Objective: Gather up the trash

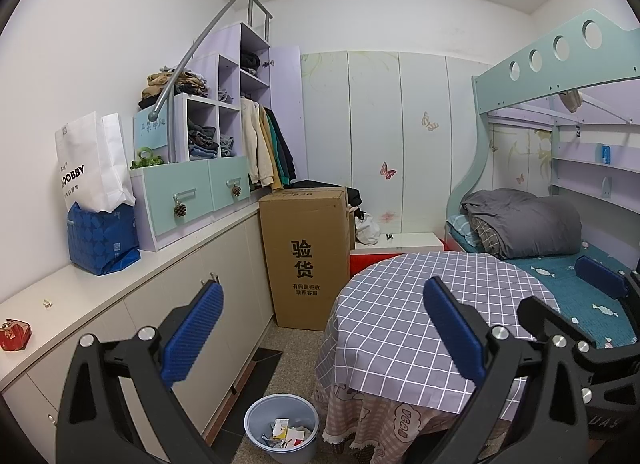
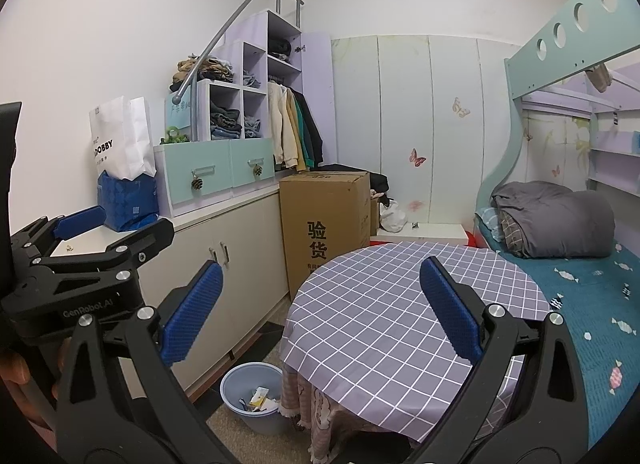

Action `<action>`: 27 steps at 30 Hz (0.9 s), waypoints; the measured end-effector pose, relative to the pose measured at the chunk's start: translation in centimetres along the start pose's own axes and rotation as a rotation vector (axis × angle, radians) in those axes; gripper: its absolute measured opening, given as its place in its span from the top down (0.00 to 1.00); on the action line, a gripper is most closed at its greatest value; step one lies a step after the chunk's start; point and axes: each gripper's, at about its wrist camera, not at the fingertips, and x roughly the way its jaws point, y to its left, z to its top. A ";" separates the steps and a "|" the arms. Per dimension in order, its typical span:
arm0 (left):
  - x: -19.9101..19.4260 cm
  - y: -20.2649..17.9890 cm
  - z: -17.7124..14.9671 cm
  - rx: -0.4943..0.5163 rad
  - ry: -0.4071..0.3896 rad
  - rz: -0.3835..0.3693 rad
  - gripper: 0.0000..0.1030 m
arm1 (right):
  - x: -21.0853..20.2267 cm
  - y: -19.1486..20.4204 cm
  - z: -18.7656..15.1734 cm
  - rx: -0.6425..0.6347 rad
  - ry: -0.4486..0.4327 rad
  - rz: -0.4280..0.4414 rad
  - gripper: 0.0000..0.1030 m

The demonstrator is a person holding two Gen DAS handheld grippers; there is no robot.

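A blue-grey trash bin (image 1: 281, 427) stands on the floor below the round table, with paper scraps inside; it also shows in the right wrist view (image 2: 256, 398). My left gripper (image 1: 324, 328) is open and empty, held above the table's left edge. My right gripper (image 2: 320, 308) is open and empty over the round table (image 2: 400, 304). The left gripper also shows in the right wrist view (image 2: 102, 226), to the left by the counter. A small red packet (image 1: 15, 334) and a tiny white scrap (image 1: 48, 303) lie on the white counter (image 1: 120, 284).
A tall cardboard box (image 1: 306, 252) stands between counter and table. A blue bag (image 1: 102, 238) and a white paper bag (image 1: 90, 162) sit on the counter beside stair-shaped shelving with clothes. A bunk bed (image 1: 560, 224) with a grey quilt is at right. Wardrobe doors line the back wall.
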 end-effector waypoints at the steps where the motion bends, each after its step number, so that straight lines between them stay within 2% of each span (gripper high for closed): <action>1: 0.0 0.0 0.0 0.000 0.001 0.000 0.05 | 0.0 0.0 0.0 0.000 0.000 0.000 0.06; 27: 0.1 0.0 -0.6 0.001 0.006 0.000 0.05 | 0.2 -0.6 -0.7 0.012 0.027 0.025 0.06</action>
